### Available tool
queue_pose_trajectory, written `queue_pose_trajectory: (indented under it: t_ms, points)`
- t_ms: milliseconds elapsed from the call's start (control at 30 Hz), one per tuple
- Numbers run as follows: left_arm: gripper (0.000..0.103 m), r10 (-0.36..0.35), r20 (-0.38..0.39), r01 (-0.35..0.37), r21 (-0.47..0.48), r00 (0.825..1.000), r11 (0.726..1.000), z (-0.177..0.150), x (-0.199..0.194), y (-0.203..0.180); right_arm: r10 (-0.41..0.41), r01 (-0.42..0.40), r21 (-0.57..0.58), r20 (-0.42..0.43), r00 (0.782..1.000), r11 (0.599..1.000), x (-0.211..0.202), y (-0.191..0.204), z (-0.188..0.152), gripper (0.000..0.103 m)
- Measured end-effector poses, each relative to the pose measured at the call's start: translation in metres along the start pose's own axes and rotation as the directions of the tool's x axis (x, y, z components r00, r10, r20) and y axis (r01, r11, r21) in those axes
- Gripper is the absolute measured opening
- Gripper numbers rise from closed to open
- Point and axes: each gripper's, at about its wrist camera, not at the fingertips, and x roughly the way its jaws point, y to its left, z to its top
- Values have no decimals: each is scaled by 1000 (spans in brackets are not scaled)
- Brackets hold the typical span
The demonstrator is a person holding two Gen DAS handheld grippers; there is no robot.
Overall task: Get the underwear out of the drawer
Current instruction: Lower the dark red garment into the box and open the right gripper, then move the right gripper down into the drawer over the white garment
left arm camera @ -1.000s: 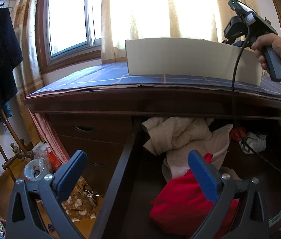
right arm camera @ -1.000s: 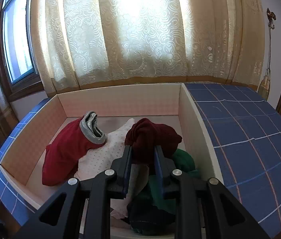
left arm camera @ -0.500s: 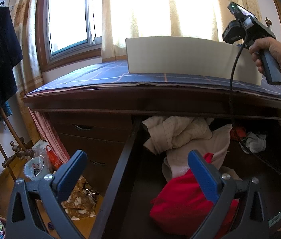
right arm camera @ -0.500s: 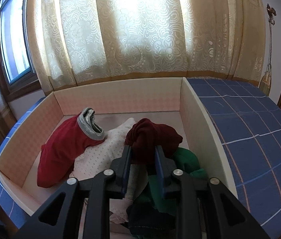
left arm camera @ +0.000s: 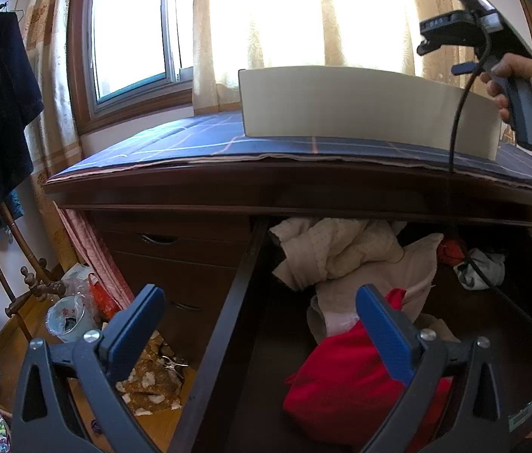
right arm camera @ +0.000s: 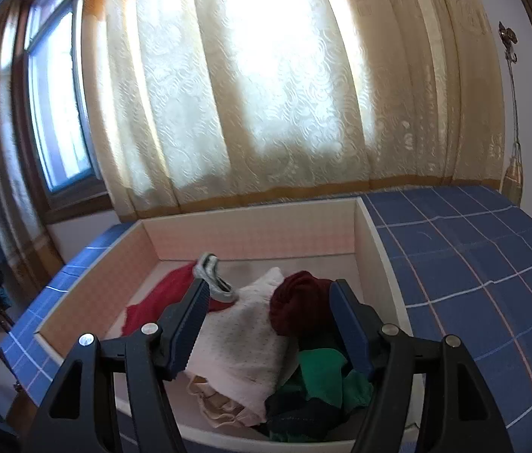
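While both your left gripper (left arm camera: 258, 324) and right gripper (right arm camera: 266, 324) gape empty, clothes (left arm camera: 349, 260) tangled in the drawer (left arm camera: 224, 339) may snag together.

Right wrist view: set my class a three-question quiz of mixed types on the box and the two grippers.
1. True or false: the right gripper clamps the maroon garment.
2. Which lies in the white box? A) green garment B) a shoe C) a book
3. Fill in: the left gripper hovers over the open ____.

Key: 1 false; 2 A; 3 drawer.
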Motion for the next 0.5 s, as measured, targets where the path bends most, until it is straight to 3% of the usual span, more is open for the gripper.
queue_pose_trajectory:
  t_ms: [500]
  points:
    - [103, 2, 5, -2, -1, 1000, 1000, 0, -2, 2, 26, -27, 6, 99, 995, 1000, -81, -21, -33, 68]
